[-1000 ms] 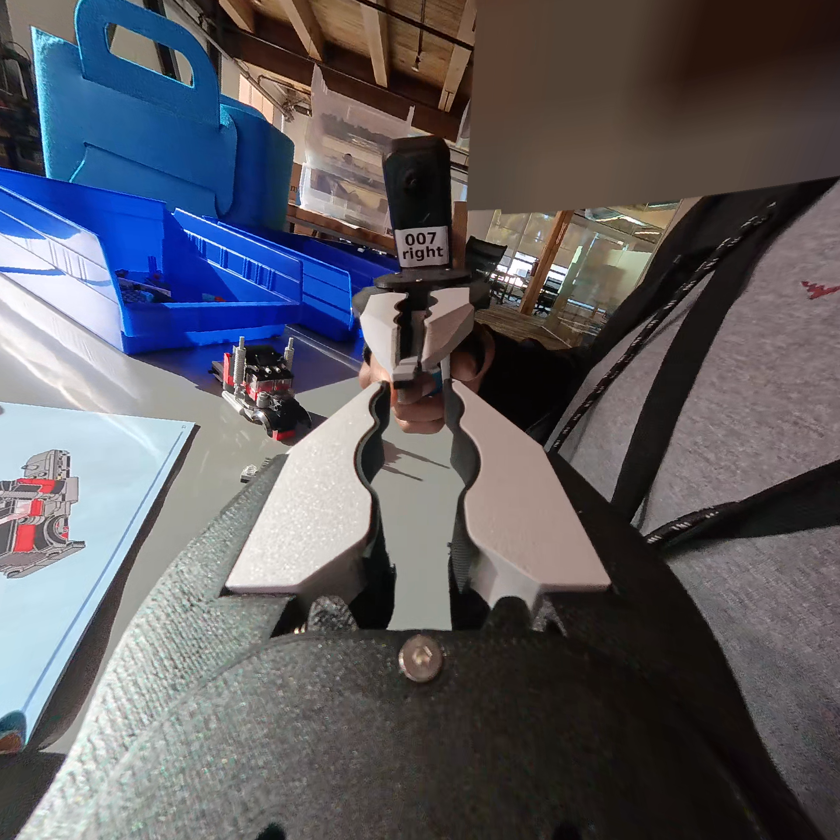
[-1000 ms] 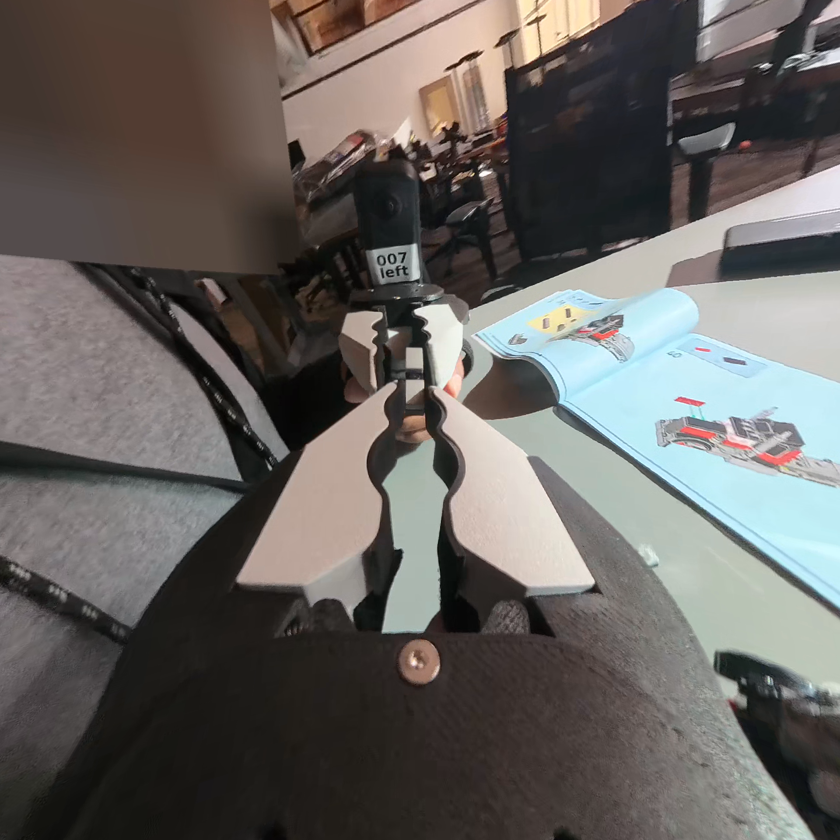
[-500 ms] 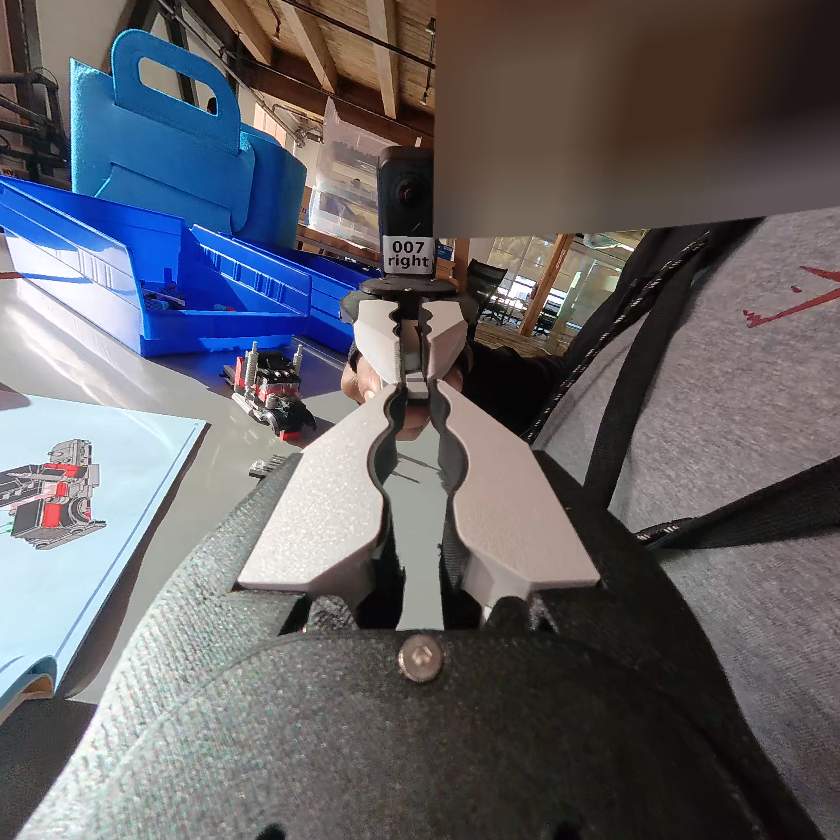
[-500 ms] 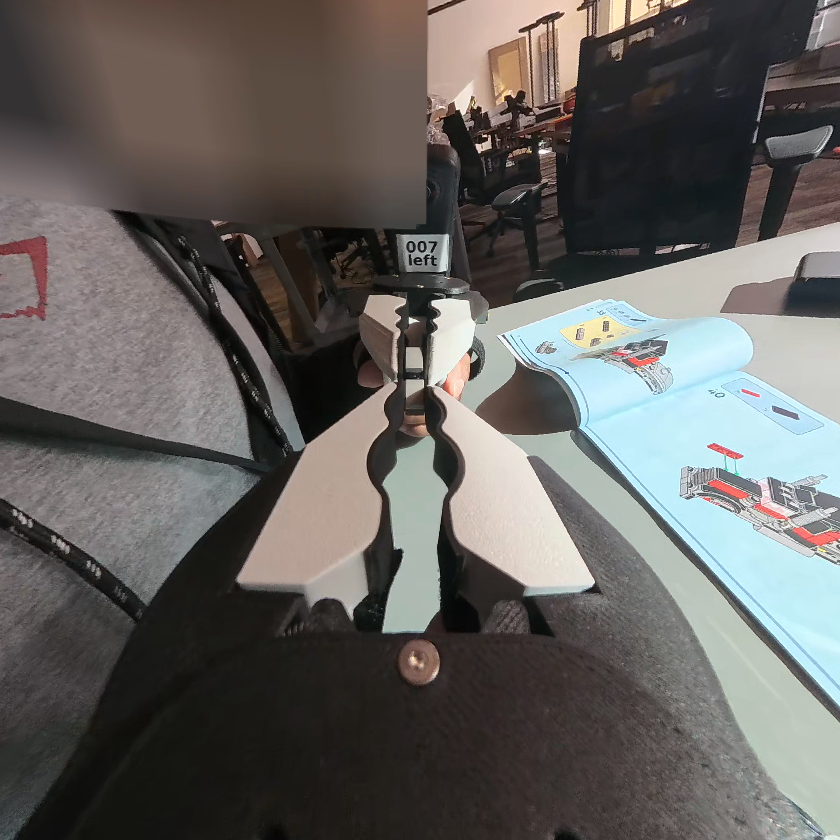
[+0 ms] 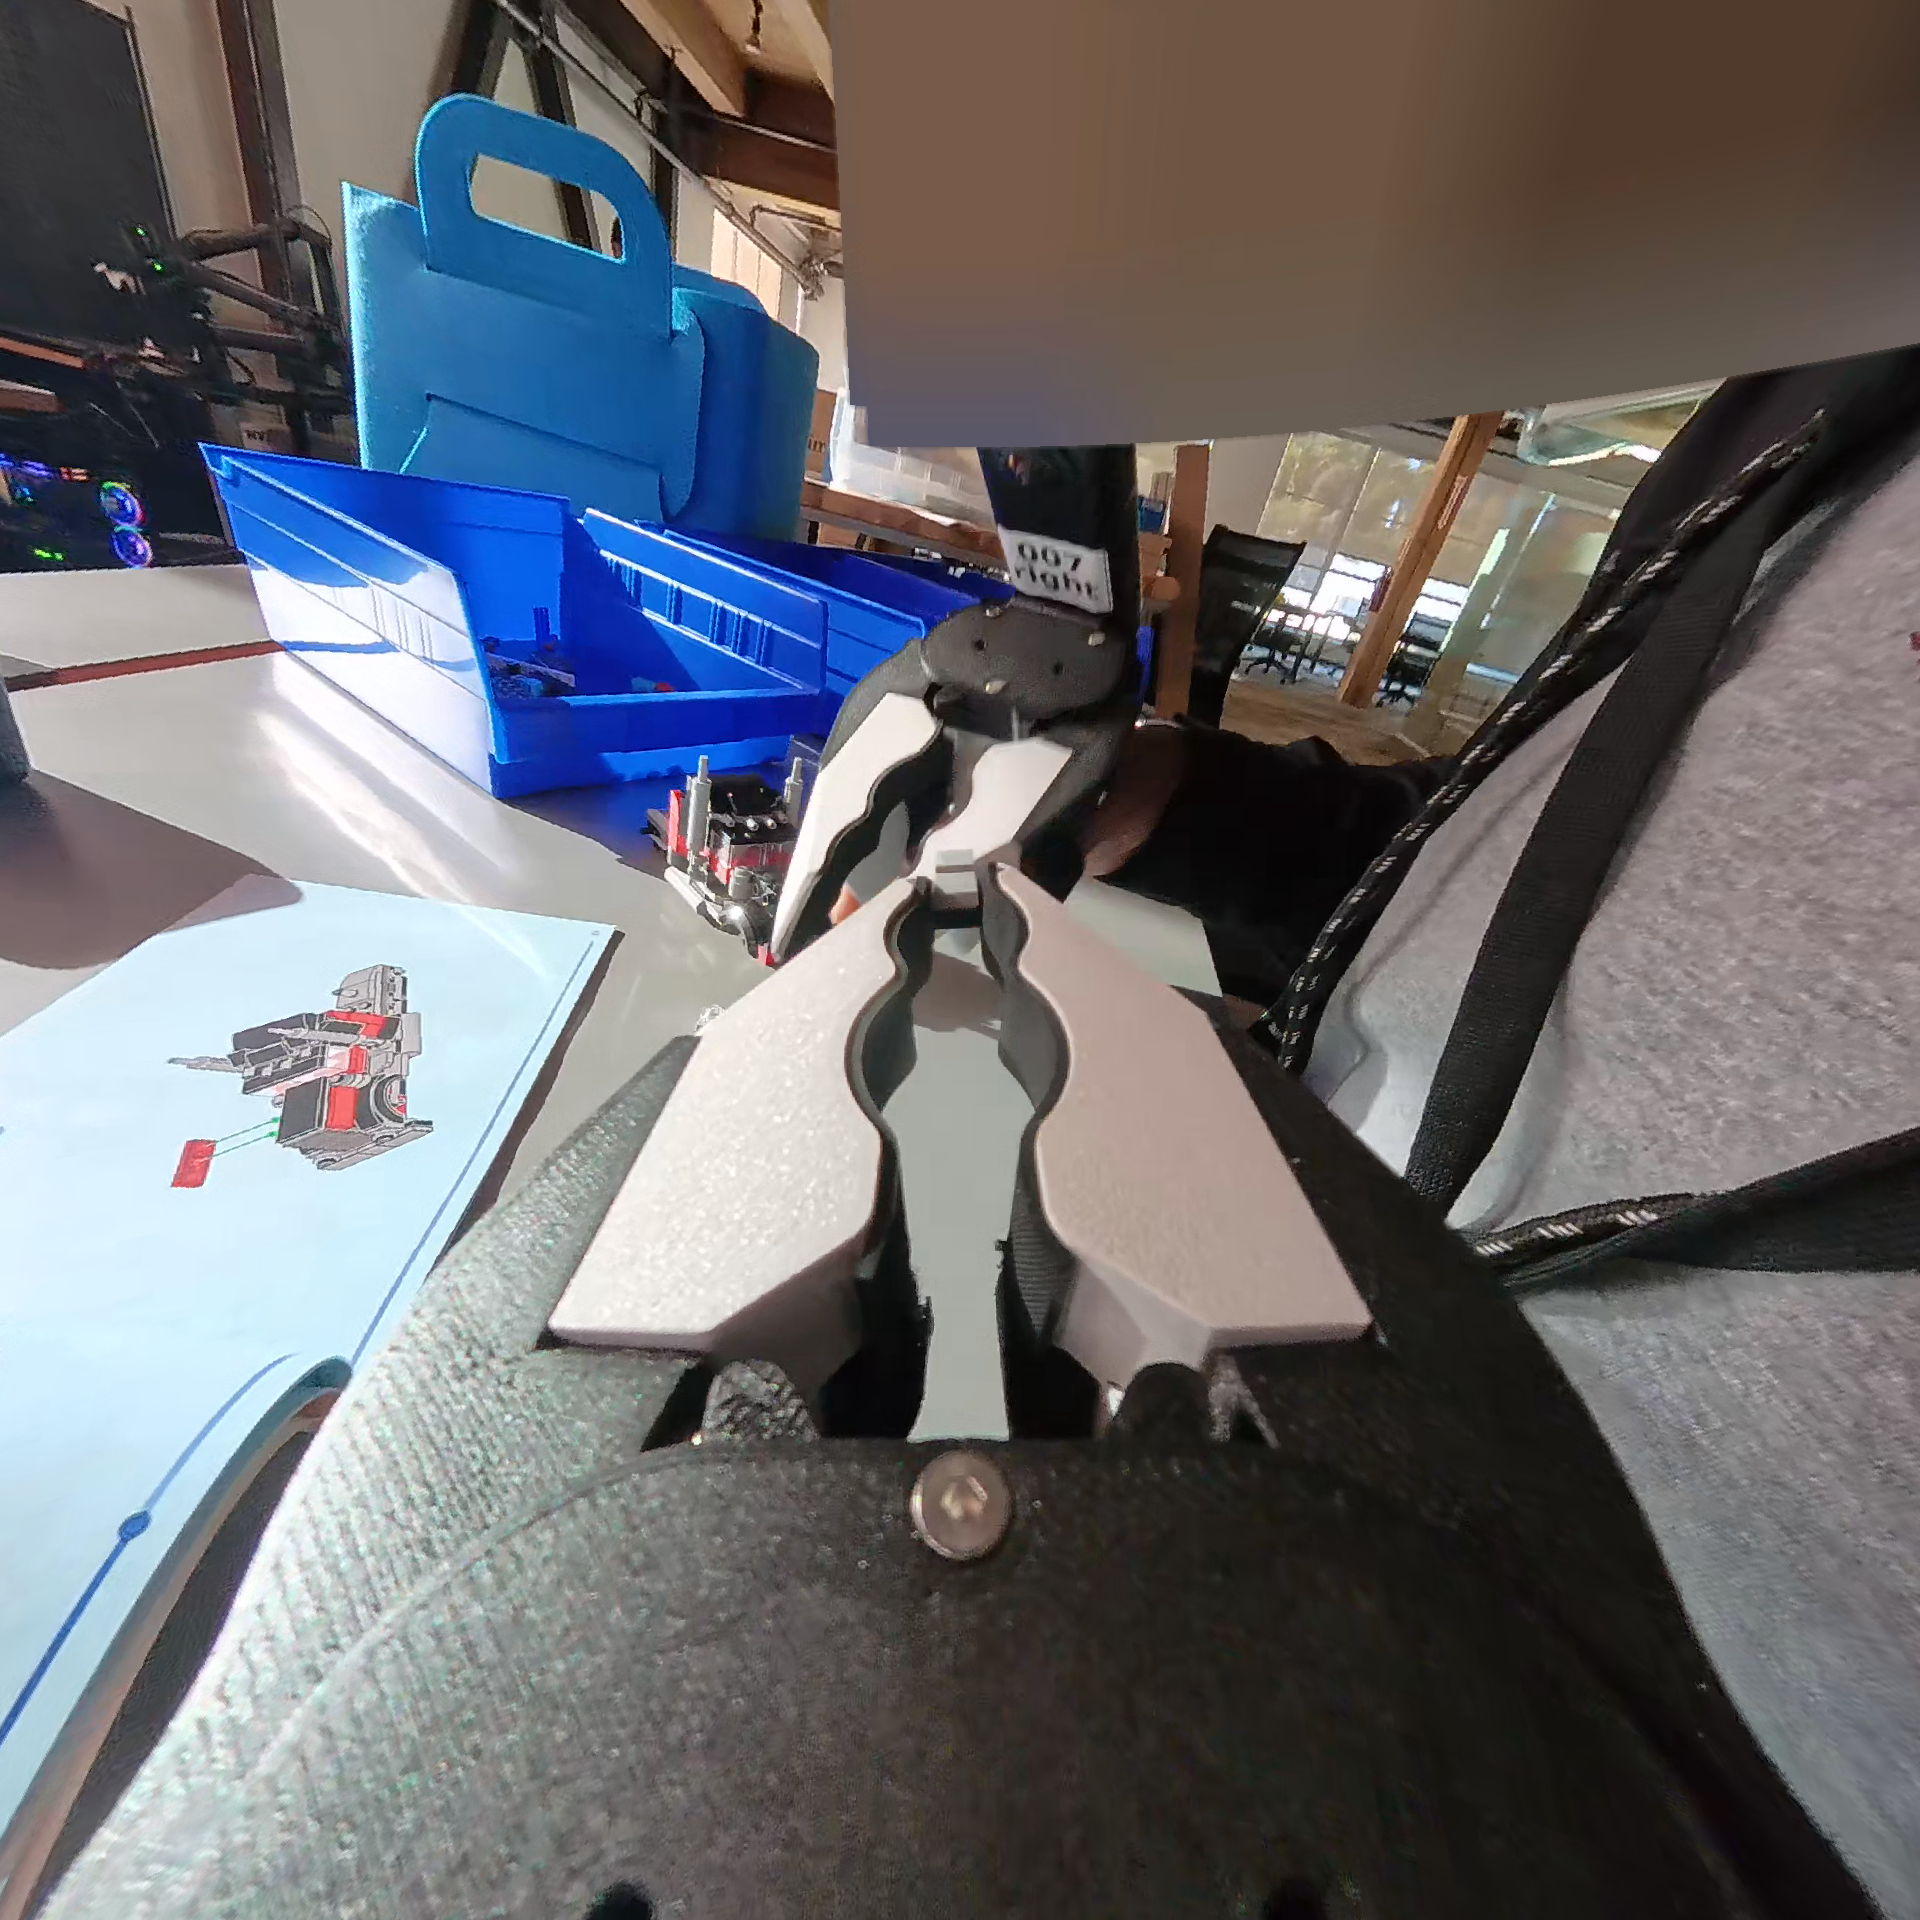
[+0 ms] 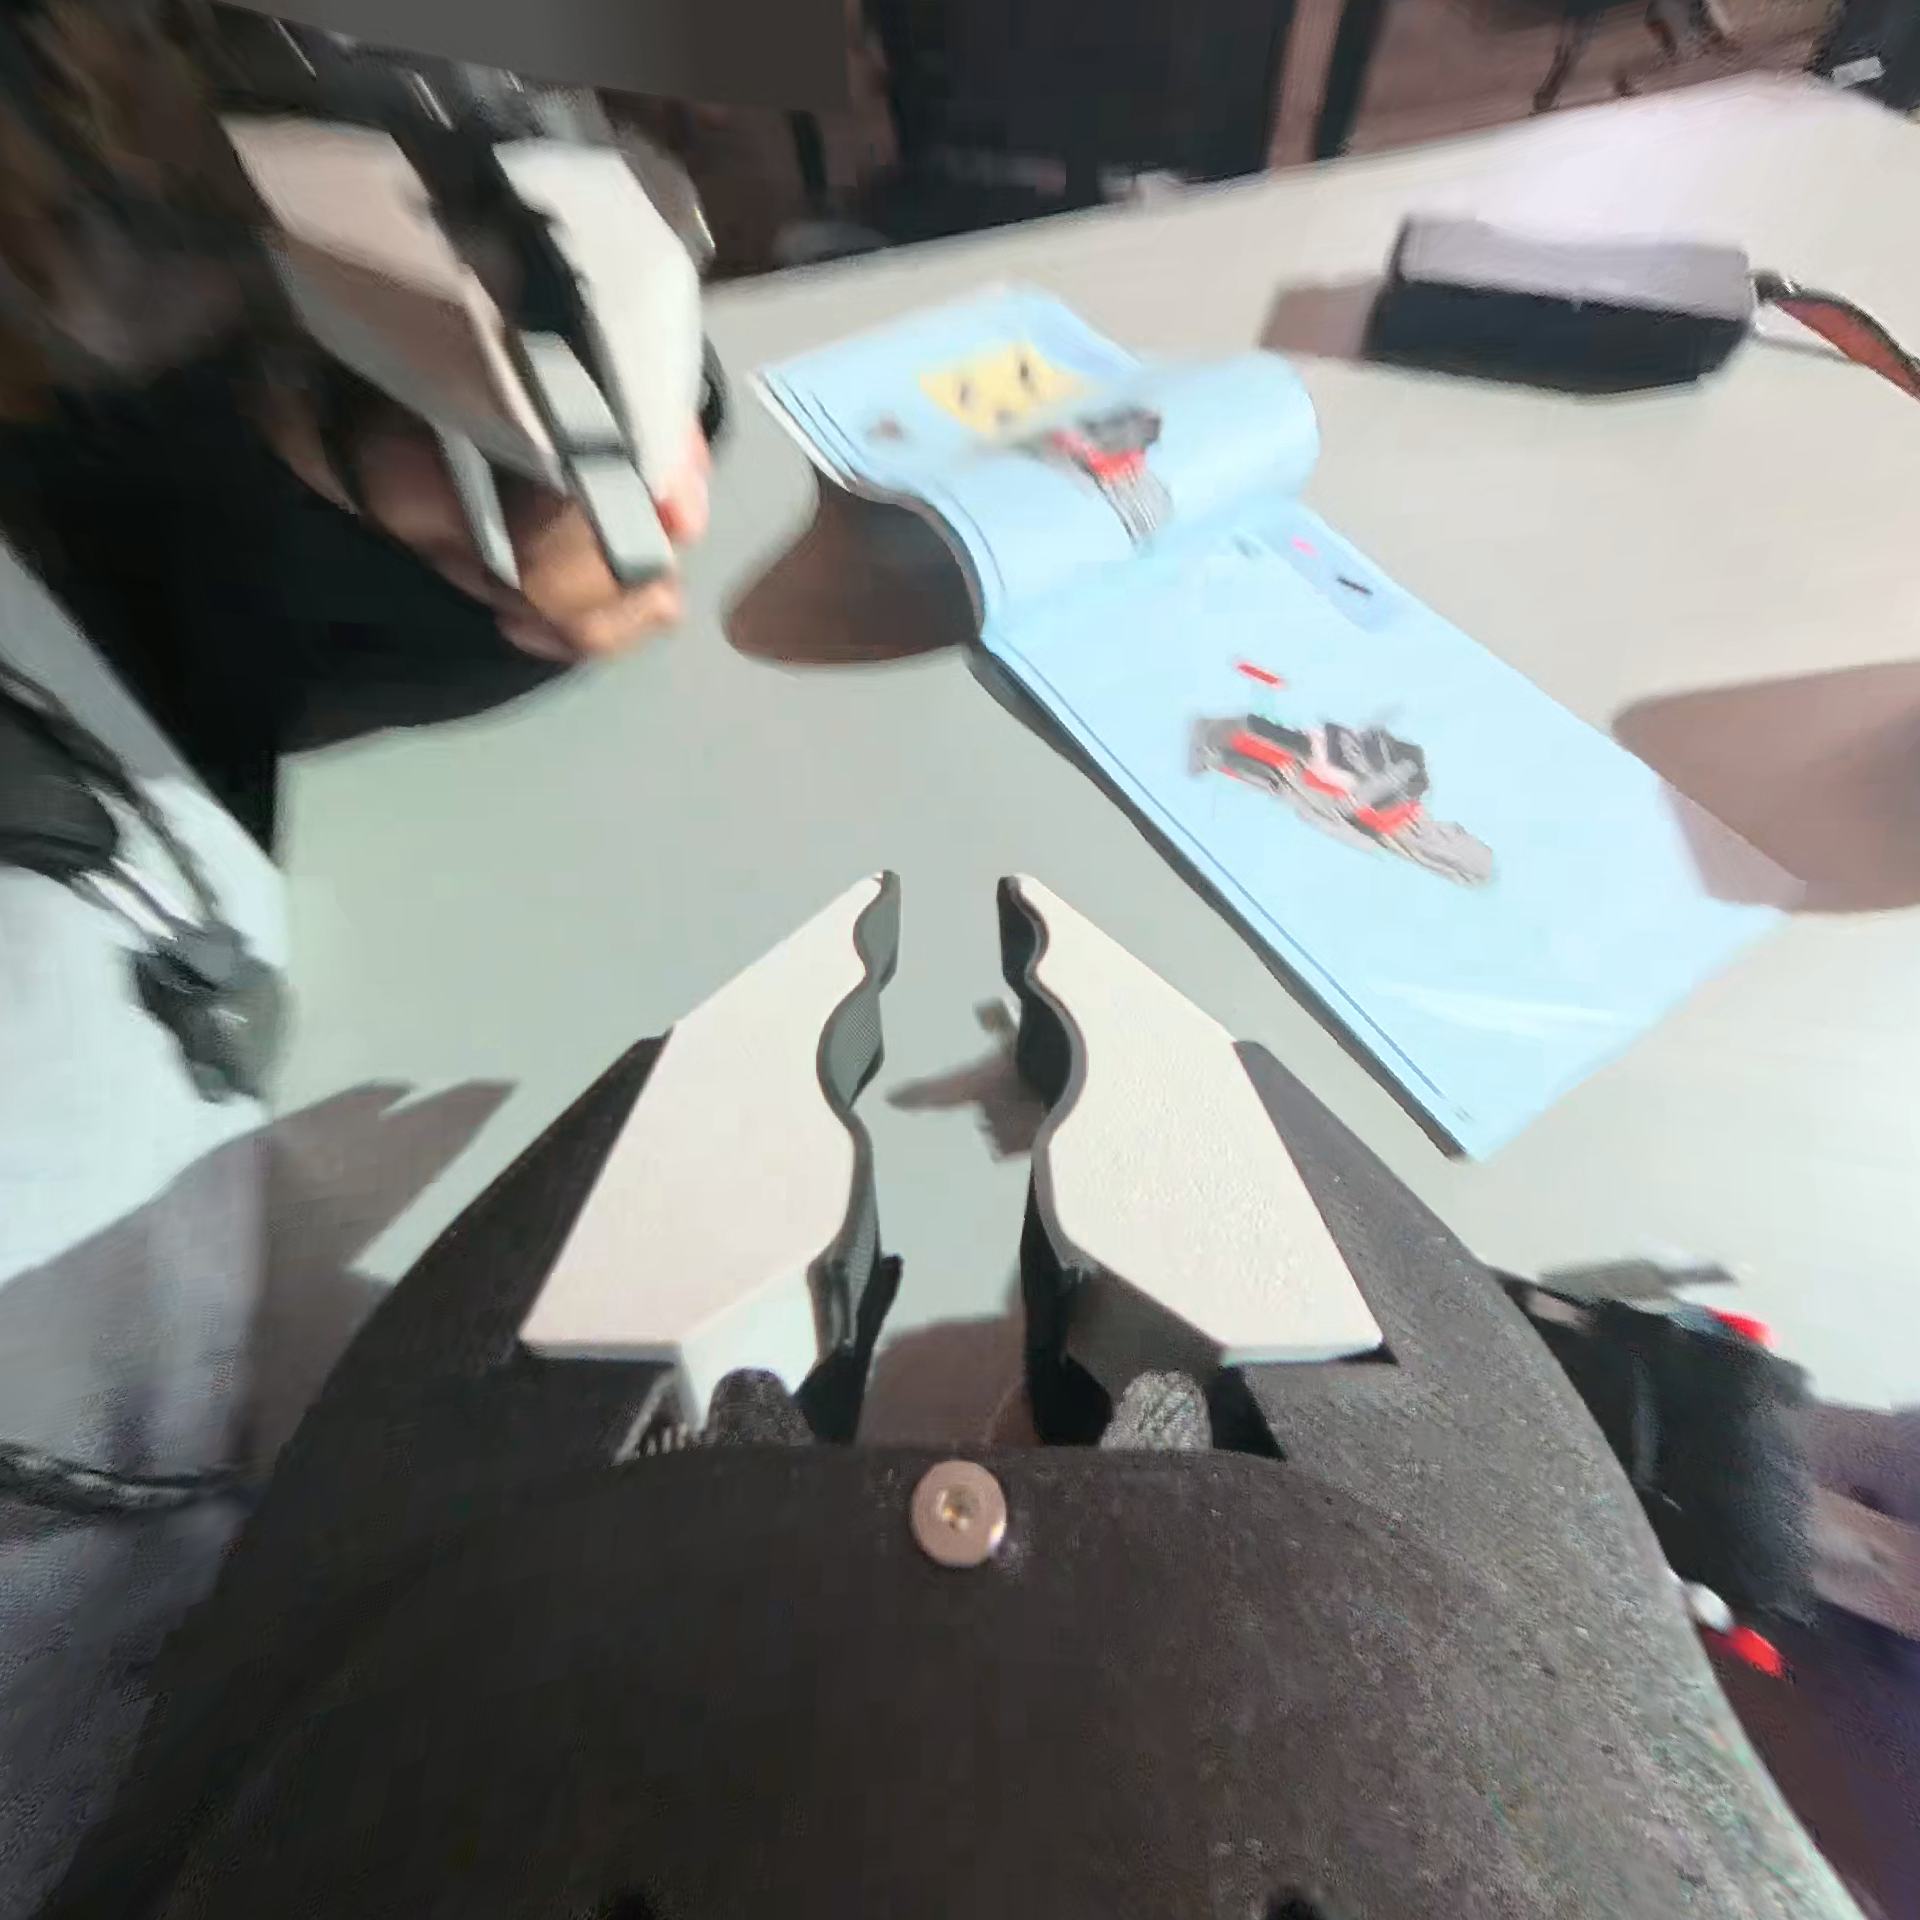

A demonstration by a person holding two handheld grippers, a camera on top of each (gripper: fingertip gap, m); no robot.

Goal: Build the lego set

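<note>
Left wrist view: going left to right, the open instruction booklet (image 5: 260, 1091) lies at my near left, blue bins (image 5: 582, 665) far behind it, the part-built truck (image 5: 732, 847) just in front of them on the tabletop (image 5: 260, 748).
Left fingers (image 5: 954, 883): nearly closed, pinching a small grey piece (image 5: 956, 871) at the tips.
Right fingers (image 6: 940, 888): parted, holding nothing; in the left view they hang just above the piece, tilted down over the truck.
Right wrist view: blurred; the truck shows at the near right edge.
Step, as I judge it: carry the grey piece to the truck.
Doing it well: keep the pinch firm, steady the truck with my right fingers, check the booklet's spot, press straight down.
</note>
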